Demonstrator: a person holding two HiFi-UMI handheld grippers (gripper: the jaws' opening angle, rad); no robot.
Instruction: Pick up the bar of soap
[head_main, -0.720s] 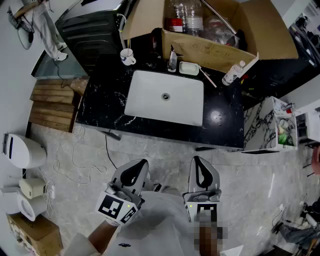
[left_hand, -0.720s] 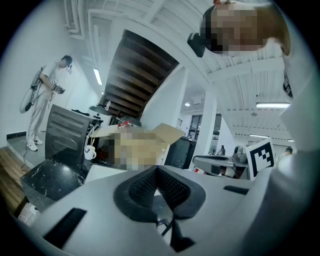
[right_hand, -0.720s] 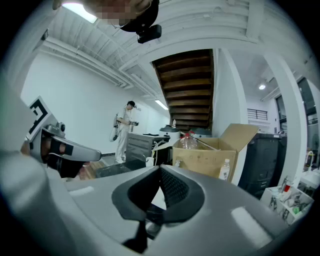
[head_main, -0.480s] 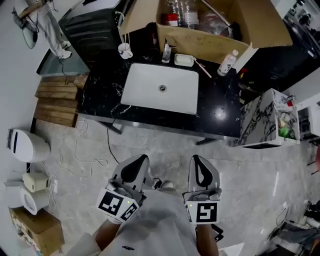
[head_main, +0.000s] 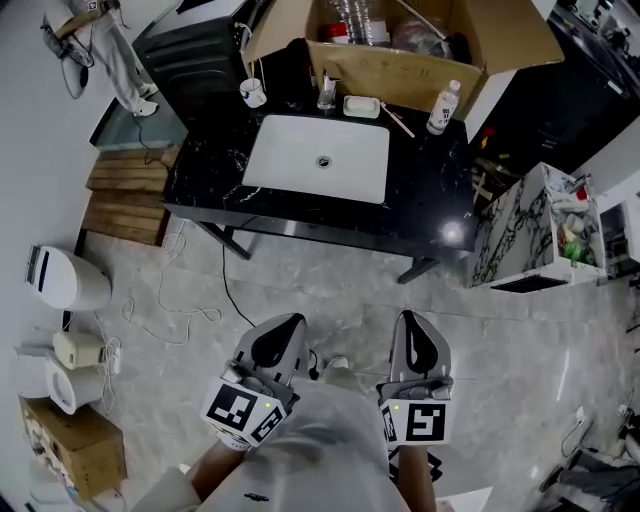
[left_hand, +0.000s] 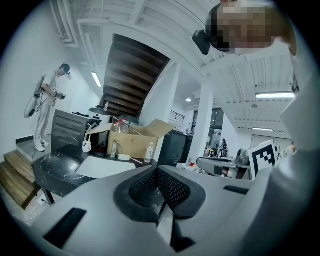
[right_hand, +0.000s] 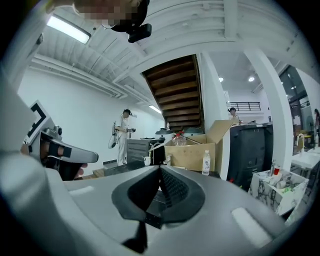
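both grippers are pressed together with nothing between them: in each gripper view the ribbed pads meet in one closed seam. the left gripper (head_main: 283, 330) and the right gripper (head_main: 415, 325) sit side by side, close in front of the person's body and over bare floor (head_main: 330, 275), well apart from the counter (head_main: 210, 185). that looks like a carrying pose for the approach, since nothing is in reach to grasp and closed jaws are the compact way to travel.

the soap (head_main: 361, 105) lies in a pale dish (head_main: 346, 100) at the back of the counter, just behind the sink (head_main: 280, 160). it sits between a cup (head_main: 253, 93) to the left and a bottle (head_main: 438, 107) to the right, with an open box (head_main: 400, 70) behind it. a dish beside the basin keeps the bar handy and off the dark stone. how the bar lies inside the dish is too small to tell.

both hands hold their tools nearly level, noses tipped slightly down and pointing toward the counter. the forearms are tucked low and roughly parallel. the task is judged barely begun: the gap has to be closed first, and then one tool has to spread its jaws above the dish.
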